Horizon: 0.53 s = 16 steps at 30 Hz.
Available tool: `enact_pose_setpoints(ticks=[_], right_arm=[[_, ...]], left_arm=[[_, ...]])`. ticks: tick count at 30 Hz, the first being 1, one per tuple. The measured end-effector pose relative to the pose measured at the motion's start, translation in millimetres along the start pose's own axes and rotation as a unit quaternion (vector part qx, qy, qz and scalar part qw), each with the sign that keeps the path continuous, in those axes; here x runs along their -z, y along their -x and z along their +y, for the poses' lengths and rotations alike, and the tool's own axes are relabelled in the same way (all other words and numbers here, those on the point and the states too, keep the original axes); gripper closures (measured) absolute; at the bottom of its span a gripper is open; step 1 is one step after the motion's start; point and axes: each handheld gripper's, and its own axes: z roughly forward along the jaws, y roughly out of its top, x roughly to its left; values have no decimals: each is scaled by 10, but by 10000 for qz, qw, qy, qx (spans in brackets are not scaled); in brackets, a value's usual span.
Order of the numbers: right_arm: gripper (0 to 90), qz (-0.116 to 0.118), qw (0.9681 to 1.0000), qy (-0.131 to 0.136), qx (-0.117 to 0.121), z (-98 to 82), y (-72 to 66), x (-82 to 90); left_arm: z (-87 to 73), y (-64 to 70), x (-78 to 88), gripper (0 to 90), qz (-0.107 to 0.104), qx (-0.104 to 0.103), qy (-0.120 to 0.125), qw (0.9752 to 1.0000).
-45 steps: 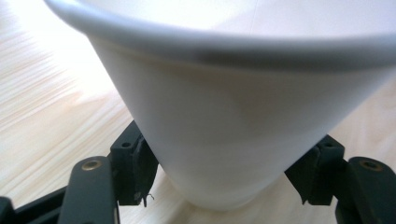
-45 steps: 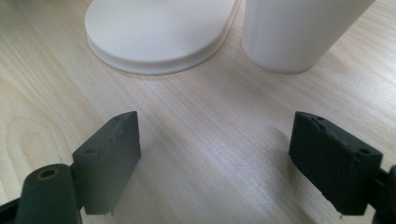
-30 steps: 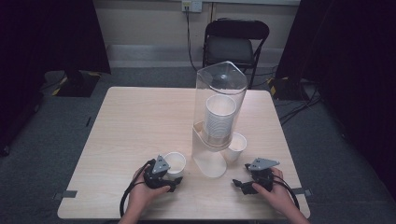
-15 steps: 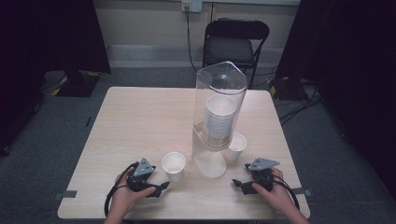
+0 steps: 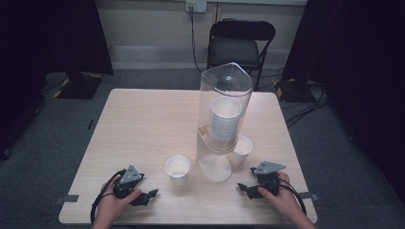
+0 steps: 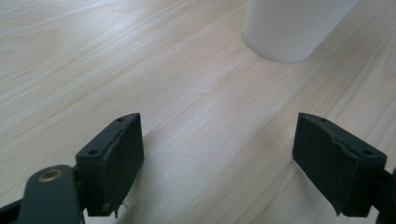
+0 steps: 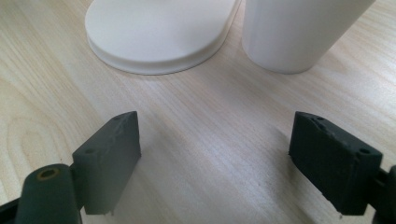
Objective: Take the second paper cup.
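Just ahead and right of the left tool (image 5: 152,194), jaws wide and empty after opening: the paper cup (image 5: 177,170).

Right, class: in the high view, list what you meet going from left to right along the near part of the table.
Left gripper → white paper cup standing apart → clear plastic cup dispenser with its white base → second white paper cup beside the dispenser → right gripper.
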Motion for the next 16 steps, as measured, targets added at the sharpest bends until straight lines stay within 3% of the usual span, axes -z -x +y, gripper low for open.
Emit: enact_pose_setpoints(ticks=[3,8,16], right_arm=[[163,0,10000,2,1,0,0,0],[160,-3,10000,-1,1,0,0,0],[152,-25,10000,-10,-13,1,1,-2]], left_arm=[[-28,-26,25,163,85,42,22,10000],[-59,-54,43,161,151,-265,-53,9995],[-60,-55,40,145,173,-276,-58,9995]])
